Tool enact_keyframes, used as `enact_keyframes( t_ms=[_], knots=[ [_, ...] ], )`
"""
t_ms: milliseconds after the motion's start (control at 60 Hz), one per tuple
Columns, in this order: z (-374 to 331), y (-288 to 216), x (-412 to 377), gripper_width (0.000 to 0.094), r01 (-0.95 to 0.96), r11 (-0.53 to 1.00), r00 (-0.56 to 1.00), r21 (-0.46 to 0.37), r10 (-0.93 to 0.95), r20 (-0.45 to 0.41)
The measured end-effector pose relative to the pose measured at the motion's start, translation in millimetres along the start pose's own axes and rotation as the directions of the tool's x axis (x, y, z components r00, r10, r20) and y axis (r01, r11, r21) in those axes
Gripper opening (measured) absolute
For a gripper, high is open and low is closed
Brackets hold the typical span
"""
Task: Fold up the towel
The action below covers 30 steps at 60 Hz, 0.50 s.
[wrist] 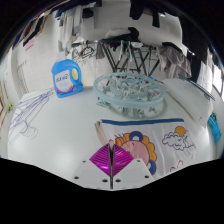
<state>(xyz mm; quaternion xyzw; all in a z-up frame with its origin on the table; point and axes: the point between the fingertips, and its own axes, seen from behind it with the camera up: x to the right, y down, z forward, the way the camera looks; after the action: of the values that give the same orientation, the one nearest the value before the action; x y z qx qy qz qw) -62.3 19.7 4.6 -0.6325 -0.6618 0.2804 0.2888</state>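
Evidently the gripper (112, 176) is clamped on the printed towel's (150, 145) near edge, pinching it ready to lift and fold toward the far side.

Showing on white table (70, 125): one printed towel (150, 140), one blue detergent bag (66, 77), one wire rack (130, 92).

White table (70, 125) under bright light — dark-framed furniture (130, 55) behind (details unclear).
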Motion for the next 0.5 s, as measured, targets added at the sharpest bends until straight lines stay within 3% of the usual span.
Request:
enact_keyframes(
  t_ms=[250,367,500],
  knots=[
    [-70.8,-66.9,68.0,0.0008,-0.130,0.988,0.990,0.087,0.125,0.058],
    [-70.0,-76.3,142.5,0.0008,-0.100,0.987,0.994,0.123,0.103,-0.023],
    [-49.4,-59.4,211.2,0.0009,-0.084,0.992,0.990,0.092,0.093,-0.107]
  ],
)
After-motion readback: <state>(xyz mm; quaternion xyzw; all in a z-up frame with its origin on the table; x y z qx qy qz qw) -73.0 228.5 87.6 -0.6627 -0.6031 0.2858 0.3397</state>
